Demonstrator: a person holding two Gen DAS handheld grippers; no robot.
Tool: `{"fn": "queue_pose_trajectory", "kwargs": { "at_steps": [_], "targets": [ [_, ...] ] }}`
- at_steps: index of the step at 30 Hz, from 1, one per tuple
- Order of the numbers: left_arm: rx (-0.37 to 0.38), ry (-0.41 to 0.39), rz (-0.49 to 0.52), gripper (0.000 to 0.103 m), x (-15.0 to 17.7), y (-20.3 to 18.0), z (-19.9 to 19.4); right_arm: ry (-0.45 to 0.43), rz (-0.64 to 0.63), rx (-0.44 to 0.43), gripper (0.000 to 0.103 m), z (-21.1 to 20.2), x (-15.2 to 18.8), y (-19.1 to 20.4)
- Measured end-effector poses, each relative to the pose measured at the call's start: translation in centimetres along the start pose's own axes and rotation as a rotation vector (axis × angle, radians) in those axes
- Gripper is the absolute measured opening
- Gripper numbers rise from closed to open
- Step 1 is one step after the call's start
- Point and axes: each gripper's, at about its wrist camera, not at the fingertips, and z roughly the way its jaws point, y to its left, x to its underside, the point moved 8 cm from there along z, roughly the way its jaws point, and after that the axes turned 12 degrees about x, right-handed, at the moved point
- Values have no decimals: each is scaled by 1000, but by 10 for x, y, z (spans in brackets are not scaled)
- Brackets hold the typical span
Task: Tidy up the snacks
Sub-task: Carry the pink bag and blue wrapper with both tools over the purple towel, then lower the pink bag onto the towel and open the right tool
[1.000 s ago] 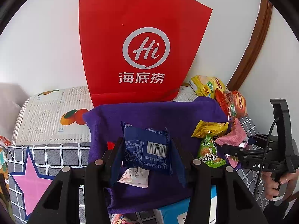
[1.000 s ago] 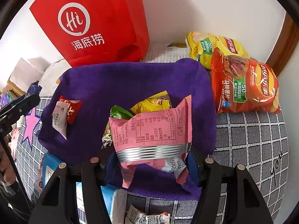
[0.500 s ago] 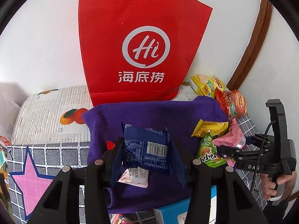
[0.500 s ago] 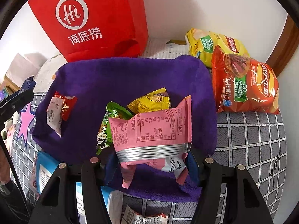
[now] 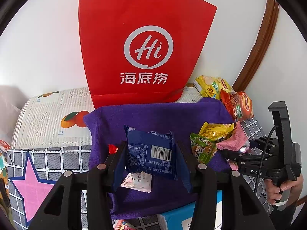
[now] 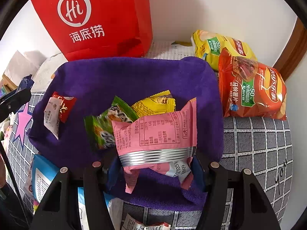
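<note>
A purple towel point(image 5: 163, 115) point(image 6: 124, 76) lies spread over the checked cloth. My left gripper point(image 5: 150, 153) is shut on a dark blue snack packet point(image 5: 153, 143), held just above the towel's near part. Under it lies a white and red packet point(image 5: 138, 180) point(image 6: 55, 111). My right gripper point(image 6: 153, 164) is shut on a pink packet point(image 6: 155, 134) by its crimped silver seam, over the towel's right side. A green packet point(image 6: 103, 128) and a yellow packet point(image 6: 153, 105) rest on the towel just beyond the pink one. In the left wrist view, the right gripper point(image 5: 239, 153) shows at the right edge.
A red paper bag point(image 5: 138, 48) stands against the wall behind the towel. A yellow chip bag point(image 6: 216, 46) and an orange-red chip bag point(image 6: 253, 90) lie at the back right. A blue and white box point(image 6: 42, 176) sits by the towel's near left edge. A hand point(image 5: 284, 187) grips the right handle.
The green packet has slid a little to the left beside the pink packet, showing more of itself. The right gripper has barely shifted. The left gripper and blue packet have not moved.
</note>
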Motion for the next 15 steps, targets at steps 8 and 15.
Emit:
{"fn": "queue_pose_trajectory", "kwargs": {
  "at_steps": [8, 15],
  "targets": [
    [4, 17, -7, 47, 4, 2, 5, 7, -3, 5, 63, 7, 0, 2],
    [5, 20, -9, 47, 4, 3, 6, 31, -30, 9, 65, 12, 3, 5]
  ]
}}
